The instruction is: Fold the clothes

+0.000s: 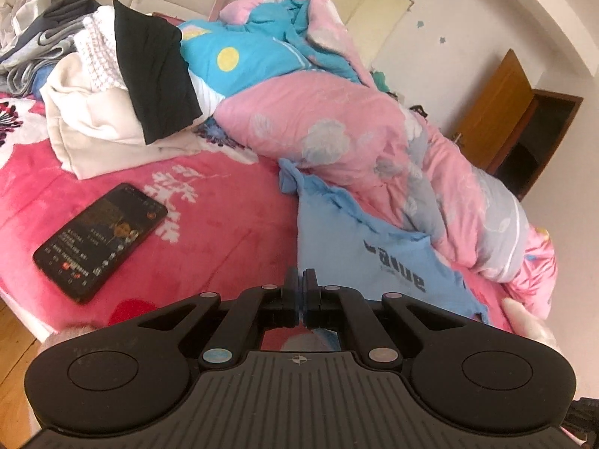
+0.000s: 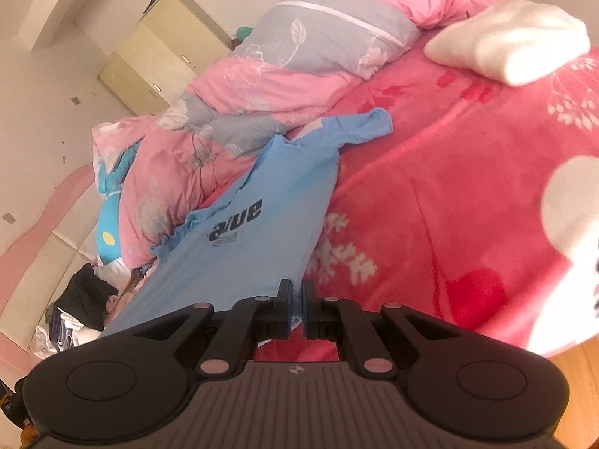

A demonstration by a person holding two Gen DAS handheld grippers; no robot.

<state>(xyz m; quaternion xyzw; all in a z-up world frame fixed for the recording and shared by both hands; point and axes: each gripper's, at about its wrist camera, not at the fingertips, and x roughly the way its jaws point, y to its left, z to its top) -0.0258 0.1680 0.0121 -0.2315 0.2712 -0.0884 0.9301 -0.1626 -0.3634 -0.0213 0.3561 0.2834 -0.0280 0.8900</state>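
Left wrist view: left gripper point(image 1: 302, 280) jaws together on blue T-shirt point(image 1: 359, 254) edge. Right gripper point(image 2: 296, 292) clamps the shirt hem.

Light blue T-shirt point(image 2: 262, 224), black lettering printed across it, is stretched out long over the red flowered bed. One sleeve point(image 2: 368, 125) lies crumpled at the far end, and its ragged-looking edge rests against the pink quilt. The near hem is pinched at two spots, lifted off the bed. The cloth point(image 1: 359, 258) looks smooth, barely wrinkled.
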